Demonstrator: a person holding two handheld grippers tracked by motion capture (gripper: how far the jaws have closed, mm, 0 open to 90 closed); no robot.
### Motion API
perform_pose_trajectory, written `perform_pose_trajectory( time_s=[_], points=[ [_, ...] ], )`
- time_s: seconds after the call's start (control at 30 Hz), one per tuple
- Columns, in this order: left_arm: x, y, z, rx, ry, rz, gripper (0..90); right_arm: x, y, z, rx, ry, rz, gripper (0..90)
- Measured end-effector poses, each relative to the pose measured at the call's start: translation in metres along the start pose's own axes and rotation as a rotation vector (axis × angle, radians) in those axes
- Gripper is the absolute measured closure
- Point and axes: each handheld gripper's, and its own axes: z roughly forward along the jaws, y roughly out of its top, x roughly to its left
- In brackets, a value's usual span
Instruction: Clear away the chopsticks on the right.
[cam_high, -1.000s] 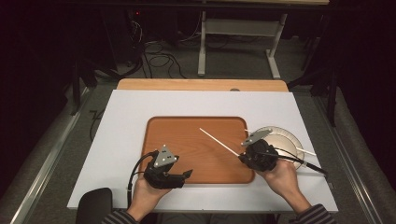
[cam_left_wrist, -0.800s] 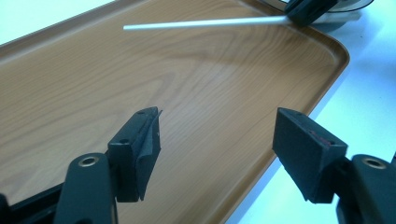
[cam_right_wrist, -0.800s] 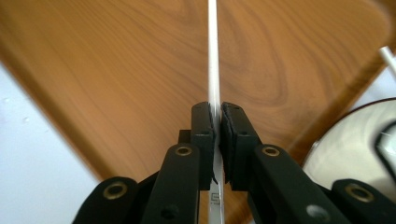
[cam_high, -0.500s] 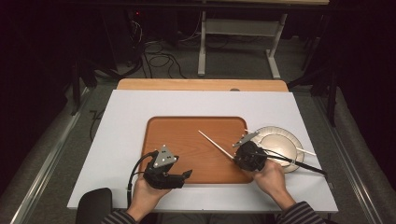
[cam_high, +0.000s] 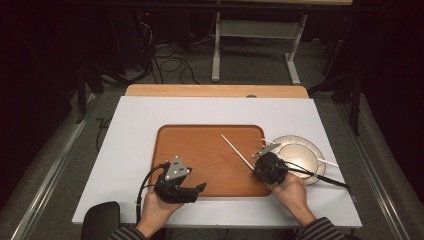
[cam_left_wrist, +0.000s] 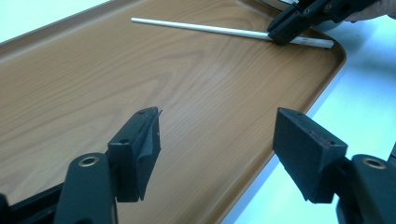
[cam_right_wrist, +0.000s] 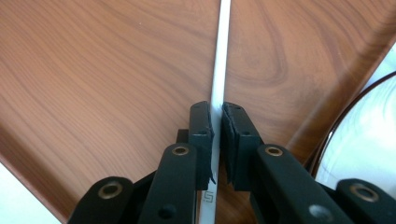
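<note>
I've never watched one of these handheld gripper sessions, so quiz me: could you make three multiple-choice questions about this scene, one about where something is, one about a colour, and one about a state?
1. Where does the far tip of the white stick lie?
A. over the wooden tray
B. on the floor
C. on the plate

2. What colour is the plate?
A. red
B. white
C. blue

3. How do the left gripper jaws stand?
A. clamped on the stick
C. clamped on the tray rim
B. apart, with nothing between

Answers:
1 A, the high view shows it over the tray.
2 B, it looks pale white beside the tray.
3 B, the left gripper view shows a wide gap; the right gripper has the stick between its jaws.
</note>
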Motion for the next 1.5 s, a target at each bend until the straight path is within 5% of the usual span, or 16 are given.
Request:
perform_pose_trajectory(
  time_s=[0.63,1.17,1.5],
  points=[
    [-0.001,0.0,-0.001,-0.004,-0.004,0.002,32.4,-0.001,-0.003,-0.001,0.01,-0.063,0.03,81.9],
    [-0.001,0.0,0.0,0.001,-0.002,0.005,32.4,-0.001,-0.003,-0.003,0.007,-0.055,0.035,76.2],
    [-0.001,0.0,0.0,0.001,0.003,0.003,32.4,-0.004,-0.003,-0.025,-0.071,0.007,0.039,68.5]
  ],
)
